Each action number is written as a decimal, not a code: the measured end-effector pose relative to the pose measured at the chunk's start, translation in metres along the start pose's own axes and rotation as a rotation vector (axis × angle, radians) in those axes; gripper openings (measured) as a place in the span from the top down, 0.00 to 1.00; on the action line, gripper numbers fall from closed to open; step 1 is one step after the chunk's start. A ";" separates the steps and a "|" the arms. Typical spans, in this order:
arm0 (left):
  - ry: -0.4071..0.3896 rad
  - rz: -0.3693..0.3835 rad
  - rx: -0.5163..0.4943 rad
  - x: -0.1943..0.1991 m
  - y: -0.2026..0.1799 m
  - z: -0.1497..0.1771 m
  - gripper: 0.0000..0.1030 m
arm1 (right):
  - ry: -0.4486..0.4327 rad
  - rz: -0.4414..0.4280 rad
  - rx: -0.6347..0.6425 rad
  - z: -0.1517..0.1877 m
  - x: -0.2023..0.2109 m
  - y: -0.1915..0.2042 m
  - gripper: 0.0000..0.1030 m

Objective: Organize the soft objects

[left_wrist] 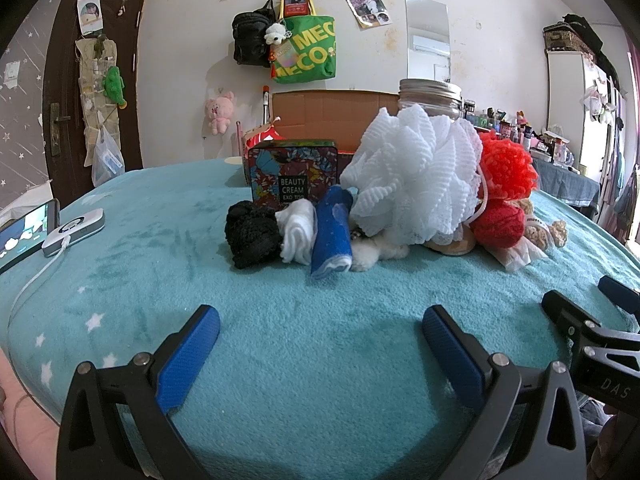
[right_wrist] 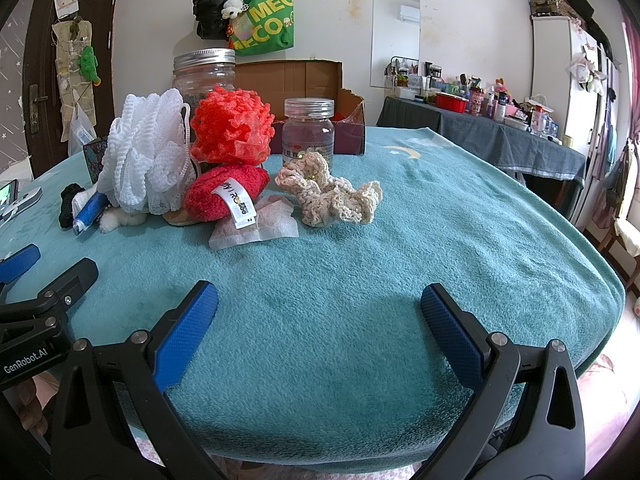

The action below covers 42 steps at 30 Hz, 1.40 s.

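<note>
A pile of soft things lies on the teal blanket [left_wrist: 320, 320]: a white mesh bath pouf [left_wrist: 416, 176] [right_wrist: 148, 156], a red-orange pouf [left_wrist: 506, 166] [right_wrist: 232, 126], a red knit item with a label [right_wrist: 224, 194], a cream crochet piece [right_wrist: 332, 192], a black knit item [left_wrist: 252, 234], a white cloth [left_wrist: 298, 232] and a rolled blue cloth [left_wrist: 334, 232]. My left gripper [left_wrist: 320, 352] is open and empty, near the front edge, short of the pile. My right gripper [right_wrist: 320, 332] is open and empty, in front of the crochet piece.
Behind the pile stand a patterned Beauty Cream tin [left_wrist: 294, 174], a large glass jar [right_wrist: 204, 74], a small jar [right_wrist: 308, 128] and an open cardboard box [right_wrist: 296, 80]. A phone [left_wrist: 24, 232] and a white device [left_wrist: 74, 232] with a cable lie at the left. A cluttered table [right_wrist: 480, 128] stands at the right.
</note>
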<state>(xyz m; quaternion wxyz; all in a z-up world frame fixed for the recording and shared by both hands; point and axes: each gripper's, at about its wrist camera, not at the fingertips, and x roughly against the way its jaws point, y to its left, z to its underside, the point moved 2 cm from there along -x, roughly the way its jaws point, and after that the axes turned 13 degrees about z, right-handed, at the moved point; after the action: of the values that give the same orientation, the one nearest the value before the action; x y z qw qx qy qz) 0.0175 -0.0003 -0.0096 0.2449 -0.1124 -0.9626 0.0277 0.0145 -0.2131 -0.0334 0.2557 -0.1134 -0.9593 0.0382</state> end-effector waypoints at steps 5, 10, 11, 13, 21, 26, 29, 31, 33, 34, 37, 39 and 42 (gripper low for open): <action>0.008 0.009 0.004 0.000 0.002 -0.002 0.00 | 0.008 -0.011 0.001 -0.002 -0.005 -0.002 0.00; 0.015 0.035 0.025 0.001 0.008 -0.013 0.00 | 0.029 -0.038 -0.007 -0.007 0.001 -0.004 0.00; 0.014 0.038 0.032 0.001 0.010 -0.017 0.00 | 0.028 -0.045 -0.007 -0.009 0.001 -0.005 0.00; 0.004 0.052 0.039 0.003 0.013 -0.024 0.00 | 0.028 -0.048 -0.012 -0.013 0.001 -0.006 0.00; -0.032 0.113 -0.006 0.004 0.006 -0.053 0.00 | -0.013 -0.099 -0.038 -0.047 0.001 -0.016 0.00; -0.033 0.200 -0.057 -0.001 0.001 -0.077 0.00 | -0.018 -0.162 -0.063 -0.080 -0.004 -0.023 0.00; -0.023 0.231 -0.087 -0.007 -0.004 -0.090 0.00 | -0.006 -0.212 -0.068 -0.097 -0.012 -0.024 0.00; -0.012 0.247 -0.106 -0.012 -0.009 -0.096 0.01 | 0.003 -0.249 -0.065 -0.107 -0.019 -0.023 0.00; -0.006 0.264 -0.126 -0.017 -0.015 -0.101 0.02 | 0.013 -0.287 -0.057 -0.113 -0.023 -0.020 0.00; 0.003 0.275 -0.141 -0.020 -0.018 -0.103 0.02 | 0.021 -0.312 -0.052 -0.116 -0.027 -0.018 0.00; 0.028 0.302 -0.157 -0.028 -0.024 -0.105 0.05 | 0.040 -0.375 -0.037 -0.122 -0.035 -0.013 0.00; 0.048 0.316 -0.155 -0.035 -0.025 -0.107 0.09 | 0.054 -0.409 -0.021 -0.124 -0.041 -0.008 0.00; 0.080 0.329 -0.138 -0.046 -0.025 -0.106 0.17 | 0.073 -0.453 0.003 -0.125 -0.045 0.000 0.00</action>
<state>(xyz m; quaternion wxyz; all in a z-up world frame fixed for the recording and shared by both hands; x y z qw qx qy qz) 0.1023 -0.0350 0.0652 0.2667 -0.2859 -0.9204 -0.0031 0.1152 -0.2215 0.0528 0.2923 0.1037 -0.9504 -0.0230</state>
